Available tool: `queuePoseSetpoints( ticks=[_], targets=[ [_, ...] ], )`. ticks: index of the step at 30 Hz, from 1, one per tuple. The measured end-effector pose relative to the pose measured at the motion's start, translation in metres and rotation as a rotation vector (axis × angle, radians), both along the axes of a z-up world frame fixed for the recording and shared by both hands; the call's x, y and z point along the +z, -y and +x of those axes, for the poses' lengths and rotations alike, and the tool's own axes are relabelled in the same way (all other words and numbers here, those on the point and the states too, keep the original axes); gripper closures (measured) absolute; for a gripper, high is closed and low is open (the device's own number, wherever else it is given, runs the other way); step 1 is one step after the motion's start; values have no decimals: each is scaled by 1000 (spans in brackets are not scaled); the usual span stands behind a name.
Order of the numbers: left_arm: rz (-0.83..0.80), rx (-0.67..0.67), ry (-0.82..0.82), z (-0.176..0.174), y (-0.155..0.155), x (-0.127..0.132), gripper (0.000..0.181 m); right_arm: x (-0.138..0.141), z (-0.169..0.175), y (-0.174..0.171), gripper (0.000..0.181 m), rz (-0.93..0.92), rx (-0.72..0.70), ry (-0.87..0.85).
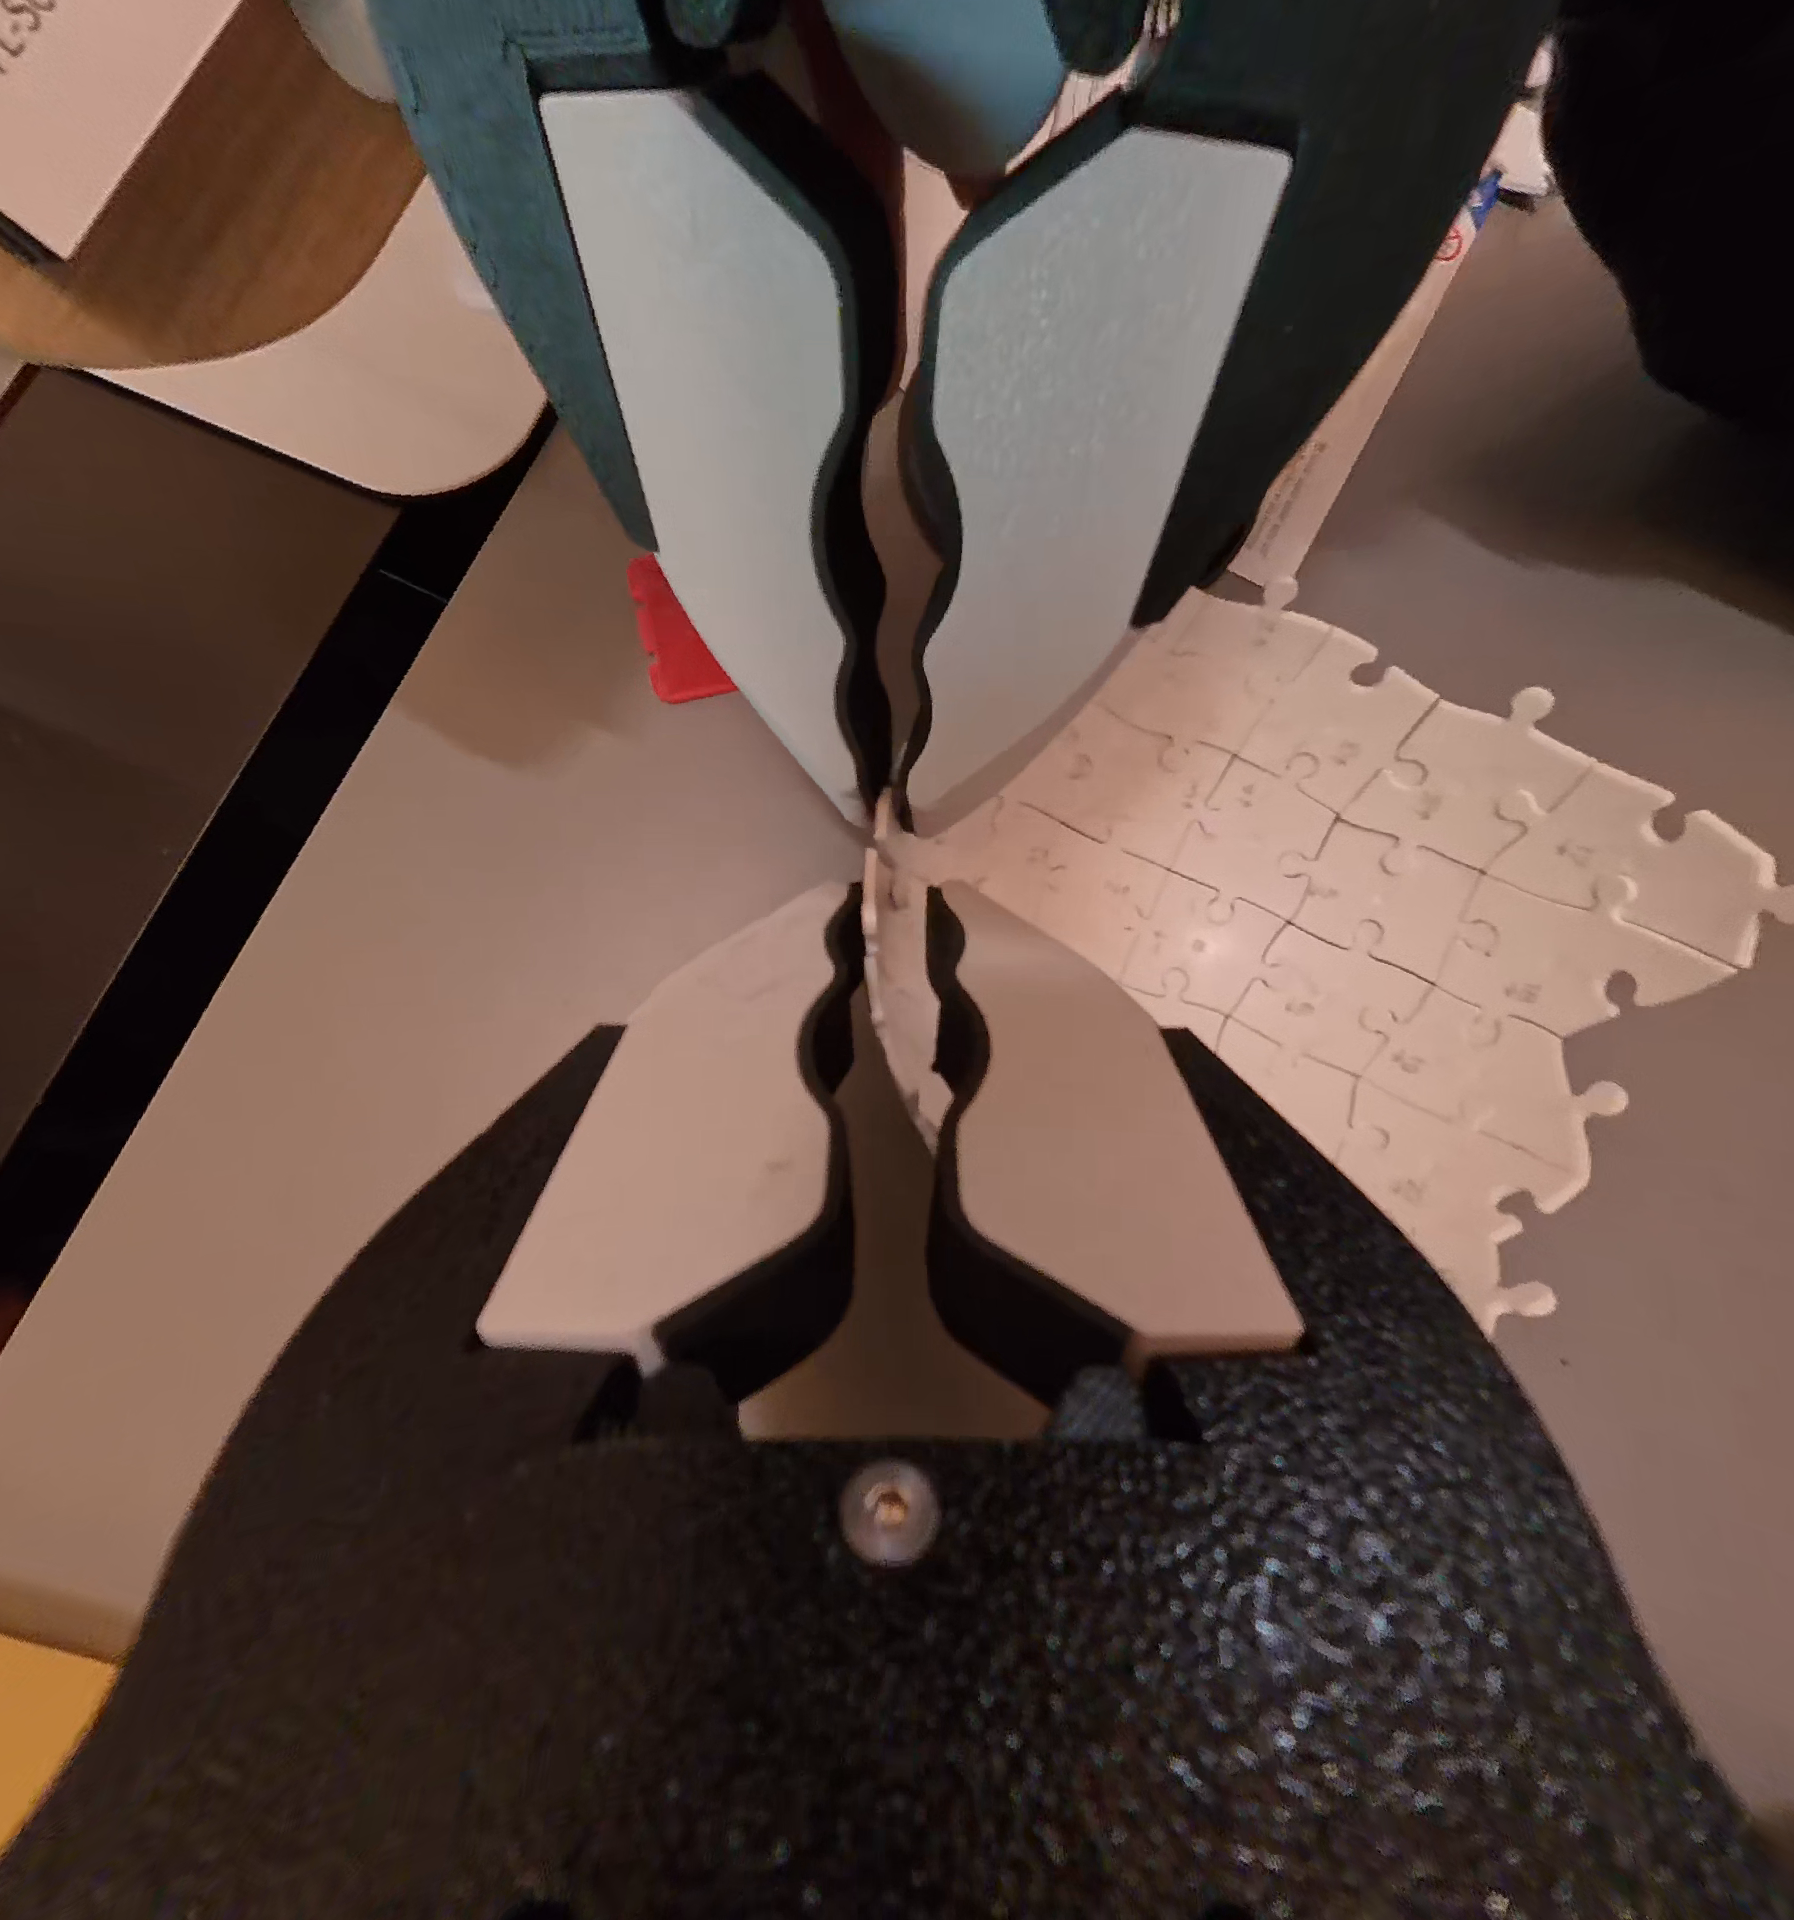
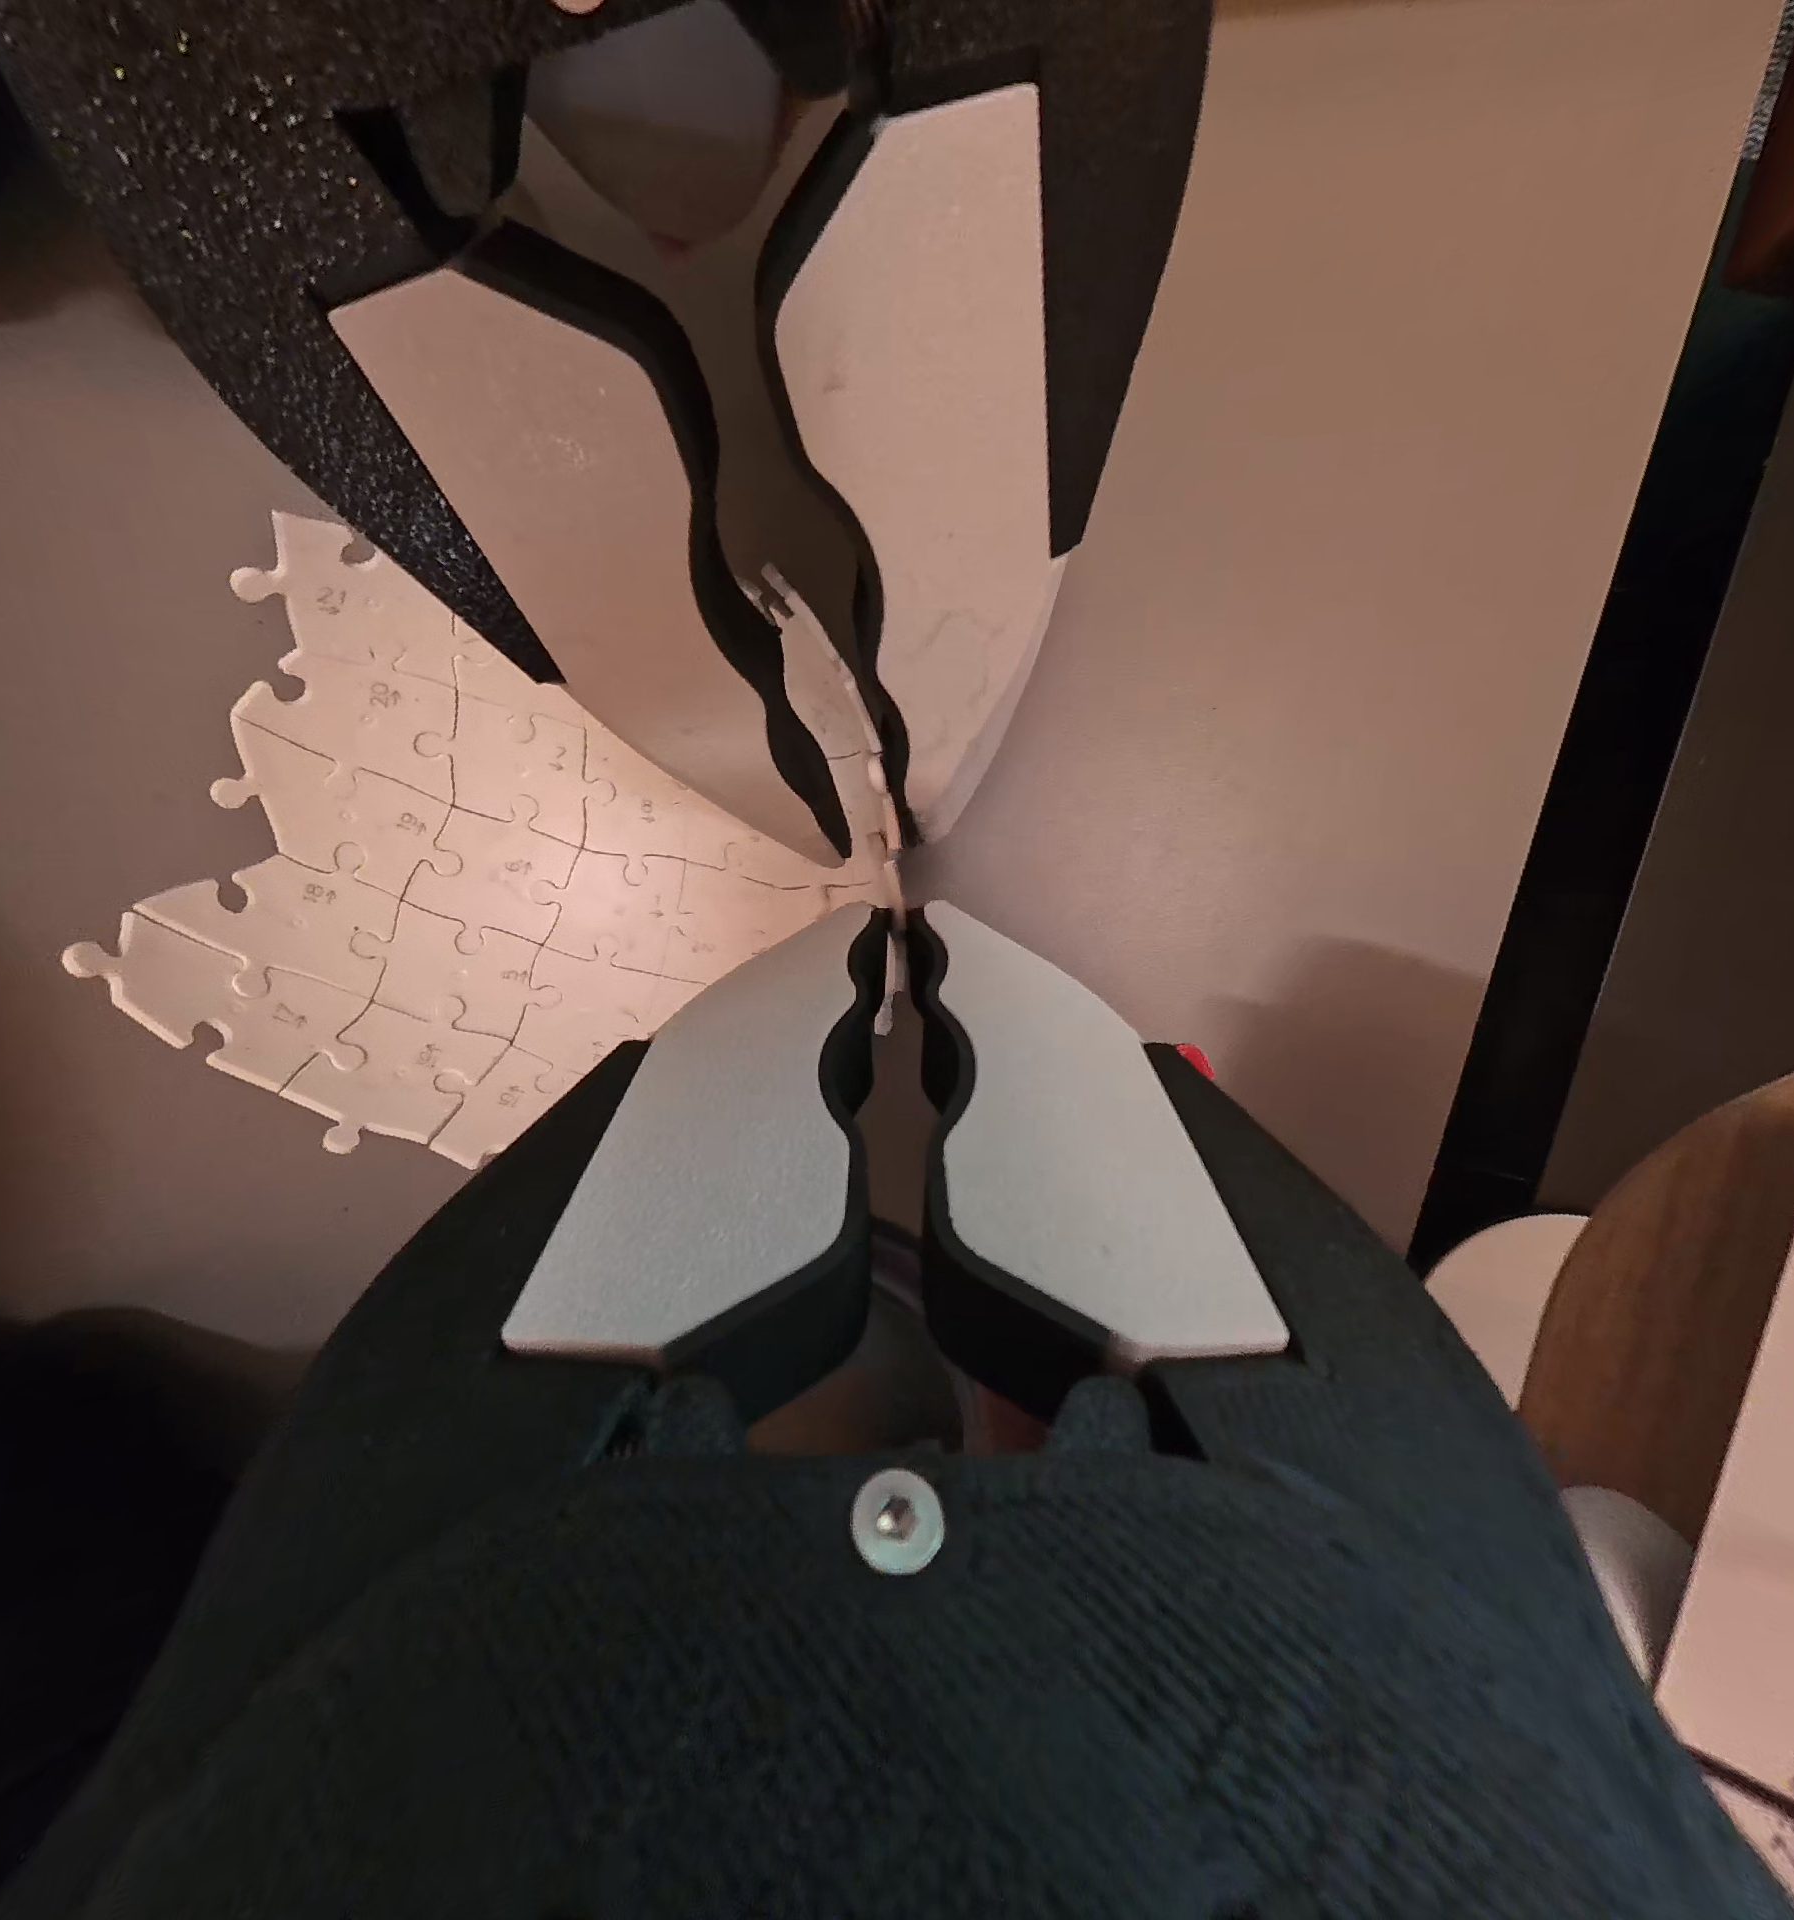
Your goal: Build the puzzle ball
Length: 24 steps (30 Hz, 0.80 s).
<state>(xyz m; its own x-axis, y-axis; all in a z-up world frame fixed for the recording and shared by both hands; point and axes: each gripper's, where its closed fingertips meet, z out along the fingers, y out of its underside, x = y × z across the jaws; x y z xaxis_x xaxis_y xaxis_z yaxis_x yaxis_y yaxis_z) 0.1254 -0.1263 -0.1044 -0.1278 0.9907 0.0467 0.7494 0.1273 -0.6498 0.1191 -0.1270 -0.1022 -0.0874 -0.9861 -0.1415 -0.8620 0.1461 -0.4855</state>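
A curved sheet of joined white puzzle pieces (image 1: 1392,883) is held over the grey table; it also shows in the right wrist view (image 2: 436,862). My left gripper (image 1: 893,909), black and speckled, is shut on the sheet's near edge, which runs edge-on between its fingers. My right gripper (image 2: 901,920), dark teal, faces it tip to tip and is shut on the same edge of the puzzle. The right gripper (image 1: 888,805) comes in from the top of the left wrist view, and the left gripper (image 2: 872,831) from the top of the right wrist view. The joint between the tips is hidden.
A small red object (image 1: 680,644) lies on the table behind the right gripper. A white box (image 2: 1766,1455) sits on a round wooden board (image 2: 1620,1299). A black strip (image 2: 1599,727) runs along the table edge. A printed paper sheet (image 1: 1392,364) lies beyond the puzzle. Both grippers' tips are close together, under 4 cm apart.
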Motion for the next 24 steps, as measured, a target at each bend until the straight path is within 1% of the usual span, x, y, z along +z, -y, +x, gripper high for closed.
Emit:
queuePoseSetpoints(
  ticks=[5, 9, 12, 18, 20, 24],
  targets=[
    [-3, -12, 6, 1, 0, 2, 170, 0, 0, 0, 178, -20, 14, -7],
    [-32, -43, -1, -4, 0, 5, 165, -1, -1, 1, 177, -20, 1, -15],
    [-19, -42, -5, -7, 1, 5, 166, -1, -3, 2, 178, -12, -11, -12],
    [-29, -27, -4, -5, 7, 3, 172, 0, -2, 3, 178, 7, -32, 11],
    [-18, -18, -12, -5, 8, 3, 175, 0, -2, 3, 178, 10, -34, 16],
    [10, -19, -24, -5, 7, 4, 177, 0, -1, 3, 178, 10, -31, 21]
  ],
)
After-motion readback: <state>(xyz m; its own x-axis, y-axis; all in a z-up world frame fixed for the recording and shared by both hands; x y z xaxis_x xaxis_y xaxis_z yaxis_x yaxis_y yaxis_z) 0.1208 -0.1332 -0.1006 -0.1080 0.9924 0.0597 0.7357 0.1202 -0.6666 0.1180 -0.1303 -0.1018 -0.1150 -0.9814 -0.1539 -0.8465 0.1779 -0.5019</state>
